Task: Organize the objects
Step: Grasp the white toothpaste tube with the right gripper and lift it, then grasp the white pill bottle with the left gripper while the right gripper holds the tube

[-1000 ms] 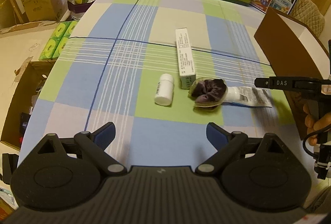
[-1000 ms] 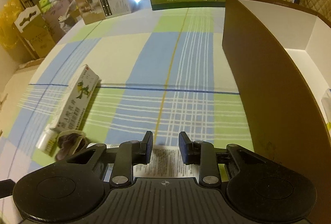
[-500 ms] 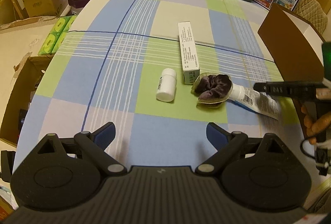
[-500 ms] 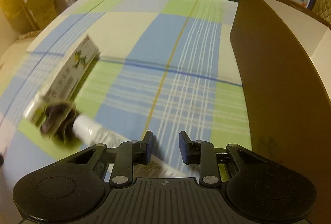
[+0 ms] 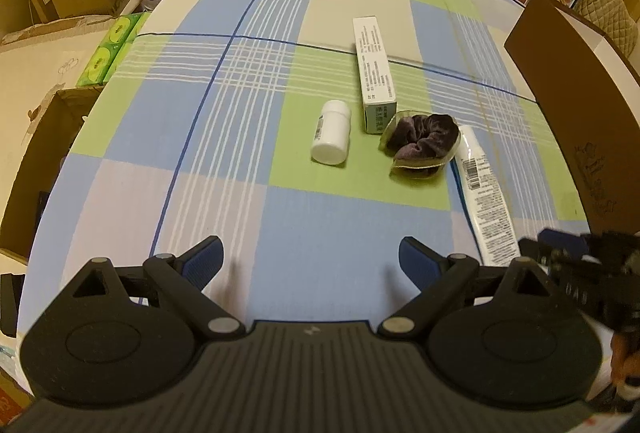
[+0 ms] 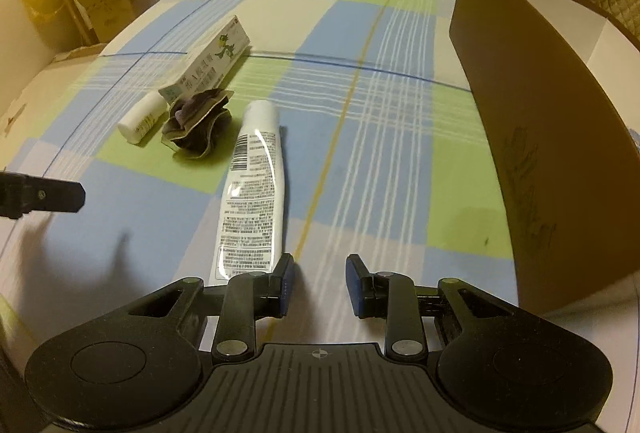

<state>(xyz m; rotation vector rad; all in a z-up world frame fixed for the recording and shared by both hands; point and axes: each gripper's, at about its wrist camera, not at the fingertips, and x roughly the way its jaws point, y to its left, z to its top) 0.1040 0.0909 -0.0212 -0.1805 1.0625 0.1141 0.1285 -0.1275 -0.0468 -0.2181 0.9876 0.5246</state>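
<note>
From the left wrist view, the left tool (image 5: 310, 257) hangs above the checked tabletop (image 5: 224, 161) with its jaws spread wide and nothing between them. Ahead lie a small white bottle (image 5: 331, 132) on its side, a long carton (image 5: 374, 73) just beyond it, a dark scrunchie (image 5: 422, 145) touching the carton's near end, and a white tube (image 5: 482, 193) stretching from the scrunchie toward the right tool (image 5: 576, 269), which shows only as a blurred dark shape at the frame's edge. The brown box (image 5: 568, 97) stands open to the right. From the right wrist view, the right tool (image 6: 320, 283) has its jaws narrowly parted and empty; the tube (image 6: 252, 193) lies just left of its left finger, crimped end nearest. I'd judge the tube light, soft and somewhat slick, so it is best pinched across its flat lower body. The scrunchie (image 6: 196, 123) is limp and will squash; the bottle (image 6: 142, 117) may roll.
</note>
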